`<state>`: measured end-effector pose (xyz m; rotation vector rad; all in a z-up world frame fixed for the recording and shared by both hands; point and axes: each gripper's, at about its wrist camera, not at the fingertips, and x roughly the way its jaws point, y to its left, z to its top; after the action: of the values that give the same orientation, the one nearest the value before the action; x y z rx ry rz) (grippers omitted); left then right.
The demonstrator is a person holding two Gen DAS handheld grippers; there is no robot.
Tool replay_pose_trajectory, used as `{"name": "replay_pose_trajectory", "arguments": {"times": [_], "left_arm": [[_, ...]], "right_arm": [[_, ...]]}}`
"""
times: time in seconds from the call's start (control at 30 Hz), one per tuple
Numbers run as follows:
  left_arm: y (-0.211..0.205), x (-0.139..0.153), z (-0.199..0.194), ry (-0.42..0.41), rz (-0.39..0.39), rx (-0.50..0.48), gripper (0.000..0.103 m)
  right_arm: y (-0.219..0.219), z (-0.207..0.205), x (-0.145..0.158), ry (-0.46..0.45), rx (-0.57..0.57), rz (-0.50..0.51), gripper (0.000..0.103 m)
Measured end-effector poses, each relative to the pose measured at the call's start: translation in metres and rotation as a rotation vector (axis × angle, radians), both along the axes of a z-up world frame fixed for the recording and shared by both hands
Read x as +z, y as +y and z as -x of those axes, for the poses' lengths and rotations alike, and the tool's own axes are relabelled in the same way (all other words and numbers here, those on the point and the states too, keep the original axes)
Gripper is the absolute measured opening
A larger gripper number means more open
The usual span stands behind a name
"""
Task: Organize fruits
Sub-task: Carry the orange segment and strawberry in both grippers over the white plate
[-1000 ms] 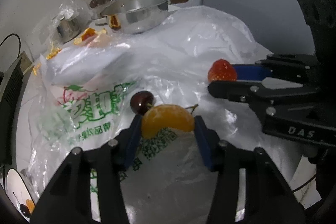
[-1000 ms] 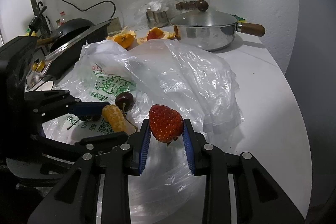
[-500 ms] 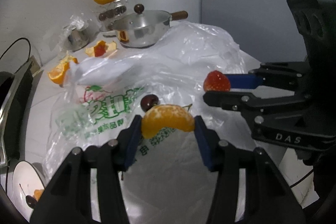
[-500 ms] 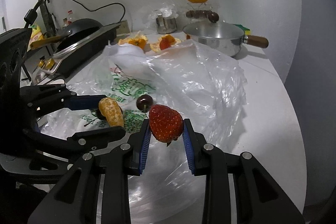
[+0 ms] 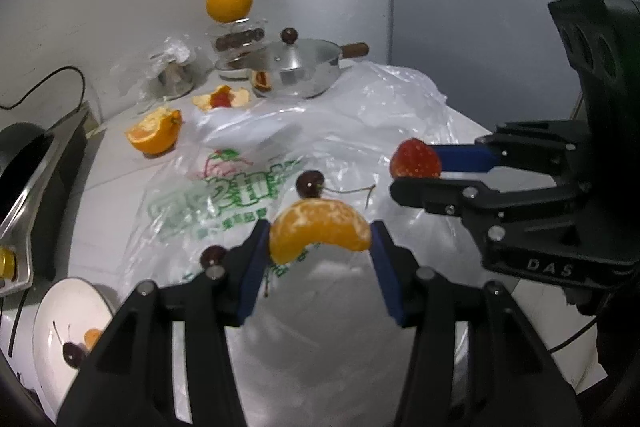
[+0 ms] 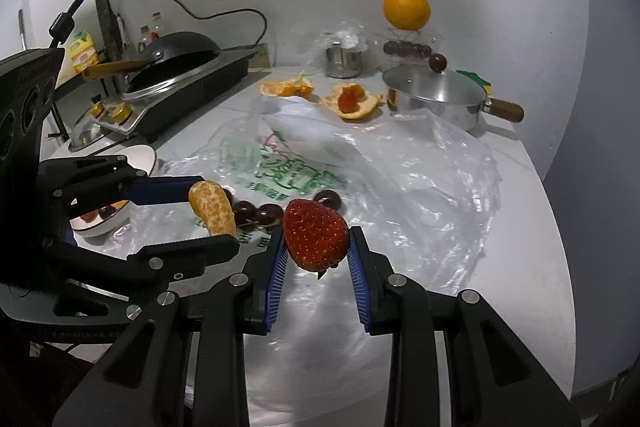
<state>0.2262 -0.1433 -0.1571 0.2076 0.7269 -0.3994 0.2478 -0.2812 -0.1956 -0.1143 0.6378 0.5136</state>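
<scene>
The orange segment (image 5: 319,229) is clamped between the blue pads of the left gripper (image 5: 319,239), curved side up, and is held in the air above the plastic bag (image 5: 360,115). The strawberry (image 6: 315,240) is clamped between the blue pads of the right gripper (image 6: 316,255), its tip pointing down, also clear of the bag. Both grippers are clenched on their fruit, with the fingers bearing on either side of it.

The two grippers sit close together at roughly the same height. In the left wrist view the right gripper (image 5: 416,173) enters from the right edge and points left, its fingers stacked one above the other around the strawberry (image 5: 416,159). In the right wrist view the left gripper (image 6: 208,211) enters from the left edge and points right, holding the orange segment (image 6: 212,209) just beside the strawberry without touching it.

Beneath them, several dark cherries (image 6: 256,213) lie on the printed part of the bag; one cherry (image 5: 309,183) with its stem lies just beyond the segment. A white plate (image 5: 52,311) at lower left holds a cherry and a small orange piece.

Further back on the white counter (image 6: 520,227) lie orange peels (image 5: 156,131), one cupping a red piece. Behind these stand a lidded steel pot (image 5: 300,67) with a wooden handle, a small metal cup (image 6: 343,61), and a whole orange (image 5: 229,2) resting on a clear container. A black pan (image 6: 176,51) sits on a cooker at the left.
</scene>
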Motion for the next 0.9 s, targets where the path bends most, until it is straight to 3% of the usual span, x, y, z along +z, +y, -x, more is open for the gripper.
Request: {"name": "replay_pose_trajectory", "arguments": {"times": [0.9], "left_arm": [[0.101,0.004,0.05,-0.034,0.088,0.138,0.051]], "right_arm": [[0.085,0.04,0.017,-0.039,0.101,0.102,0.032]]}}
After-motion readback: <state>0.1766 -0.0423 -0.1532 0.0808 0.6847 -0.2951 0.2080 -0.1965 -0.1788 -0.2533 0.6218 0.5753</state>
